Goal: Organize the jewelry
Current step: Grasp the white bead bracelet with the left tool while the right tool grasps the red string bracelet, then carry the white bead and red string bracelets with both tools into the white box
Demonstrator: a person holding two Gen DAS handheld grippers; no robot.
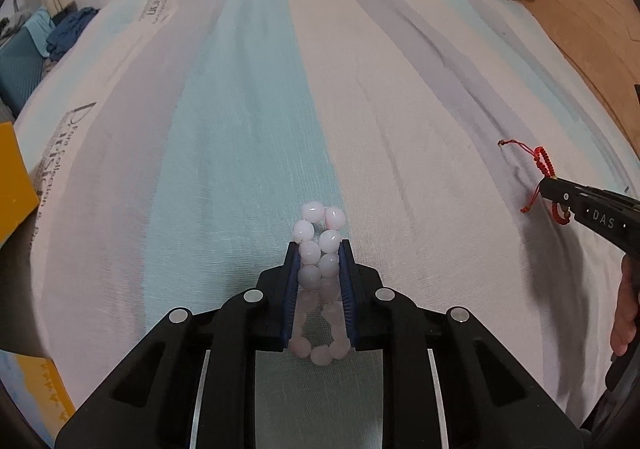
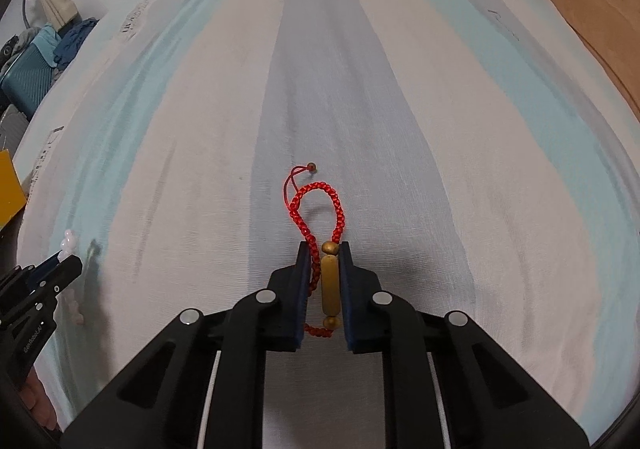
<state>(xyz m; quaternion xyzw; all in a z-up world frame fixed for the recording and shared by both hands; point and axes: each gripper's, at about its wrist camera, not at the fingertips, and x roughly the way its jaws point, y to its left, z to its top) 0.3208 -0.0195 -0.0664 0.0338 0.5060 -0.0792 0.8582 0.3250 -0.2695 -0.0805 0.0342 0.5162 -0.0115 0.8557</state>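
Beads (image 1: 320, 261): pale pink bracelet clamped between the left tool's (image 1: 319, 249) blue pads, loop squashed narrow. Several beads stick out past the fingertips; the rest runs back between the fingers toward the camera. From the right wrist view the left tool (image 2: 60, 263) sits at the far left edge with beads (image 2: 69, 240) poking out of its tip.

Red cord bracelet (image 2: 316, 217) is clamped in the right tool (image 2: 325, 249). Its gold bar (image 2: 330, 285) lies lengthwise between the pads, with a gold bead at each end. The braided loop extends forward past the fingertips, and a thin tail with a small end bead trails out ahead of it. In the left wrist view, the right tool (image 1: 554, 185) comes in from the right edge, cord bracelet (image 1: 542, 163) pinched at its tip, loose ends hanging either side.

Both tools are over a bed sheet (image 1: 248, 89) striped teal, white and grey. Tools well apart, left one to the left of the right one. Whether the bracelets touch the sheet can't be told.
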